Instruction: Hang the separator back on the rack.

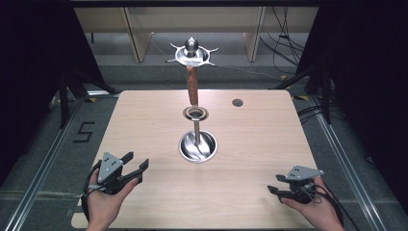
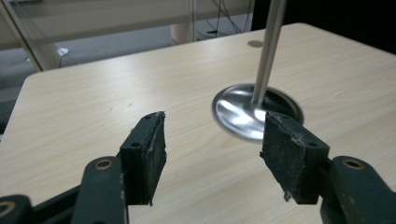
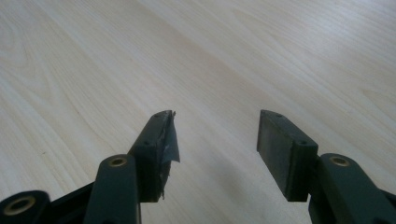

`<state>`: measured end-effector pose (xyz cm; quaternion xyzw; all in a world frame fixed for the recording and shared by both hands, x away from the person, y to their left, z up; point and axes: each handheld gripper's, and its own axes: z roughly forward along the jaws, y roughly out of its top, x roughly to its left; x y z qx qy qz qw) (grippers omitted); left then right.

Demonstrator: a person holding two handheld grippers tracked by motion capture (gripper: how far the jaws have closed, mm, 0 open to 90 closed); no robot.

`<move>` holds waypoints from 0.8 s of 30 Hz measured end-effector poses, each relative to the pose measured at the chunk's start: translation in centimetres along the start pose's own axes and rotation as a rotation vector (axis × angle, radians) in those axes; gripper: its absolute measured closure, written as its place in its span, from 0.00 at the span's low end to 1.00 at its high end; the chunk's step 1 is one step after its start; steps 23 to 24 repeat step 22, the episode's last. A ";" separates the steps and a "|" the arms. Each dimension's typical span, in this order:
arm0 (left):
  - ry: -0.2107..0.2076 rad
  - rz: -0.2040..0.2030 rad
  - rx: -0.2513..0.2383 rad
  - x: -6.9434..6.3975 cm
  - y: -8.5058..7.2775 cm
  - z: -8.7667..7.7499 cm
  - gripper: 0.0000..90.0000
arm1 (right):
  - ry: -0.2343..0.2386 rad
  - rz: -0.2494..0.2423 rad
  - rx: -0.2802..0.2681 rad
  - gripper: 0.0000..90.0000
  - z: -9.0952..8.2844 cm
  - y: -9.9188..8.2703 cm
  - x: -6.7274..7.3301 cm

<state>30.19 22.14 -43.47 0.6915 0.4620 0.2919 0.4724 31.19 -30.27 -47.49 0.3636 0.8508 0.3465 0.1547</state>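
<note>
The steel stand (image 1: 197, 139) sits mid-worktop (image 1: 250, 144), its round mirror-bright base flat on the wood, a thin rod rising through a metal ring (image 1: 196, 113) into a wooden grip, with a spiked dish and ball on top. No job's been called, so I read this as the ready step: my left tongs (image 1: 134, 166) hover wide open and empty at the near left, my right tongs (image 1: 275, 191) wide and empty near right. Next, I'd guess, means reaching in for that rod.
</note>
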 end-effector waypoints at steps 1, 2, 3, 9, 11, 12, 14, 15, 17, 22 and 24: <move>0.005 -0.007 0.012 0.3 -0.4 0.0 0.43 | 0.000 0.000 0.001 0.52 0.0 0.0 0.0; 0.012 -0.015 0.018 0.5 -0.8 0.0 0.42 | 0.000 0.000 0.001 0.52 0.0 0.0 0.0; 0.022 -0.016 0.031 0.7 -1.2 0.0 0.42 | 0.000 0.000 0.001 0.52 0.0 0.0 0.0; 0.031 -0.052 0.103 1.4 -3.0 0.4 0.42 | -0.002 -0.023 0.002 0.52 0.0 0.1 -0.1; 0.046 -0.060 0.103 1.6 -3.1 0.5 0.42 | 0.001 -0.009 0.005 0.52 0.0 0.1 0.1; 0.045 -0.061 0.106 1.7 -3.1 0.5 0.42 | 0.002 -0.035 -0.006 0.52 0.1 0.1 -0.1; 0.062 -0.051 0.113 1.7 -3.1 0.6 0.42 | 0.006 -0.036 -0.007 0.52 0.0 0.1 -0.1; 0.069 -0.042 0.121 1.7 -3.1 0.6 0.42 | 0.009 -0.037 -0.006 0.52 0.1 0.1 -0.1; 0.059 -0.044 0.116 1.7 -3.2 0.7 0.42 | 0.009 -0.036 -0.006 0.52 0.1 0.1 -0.1; 0.060 -0.031 0.116 1.6 -3.1 0.7 0.42 | 0.004 -0.037 -0.006 0.52 0.1 0.1 -0.1; 0.060 -0.031 0.116 1.6 -3.1 0.7 0.42 | 0.004 -0.037 -0.006 0.52 0.1 0.1 -0.1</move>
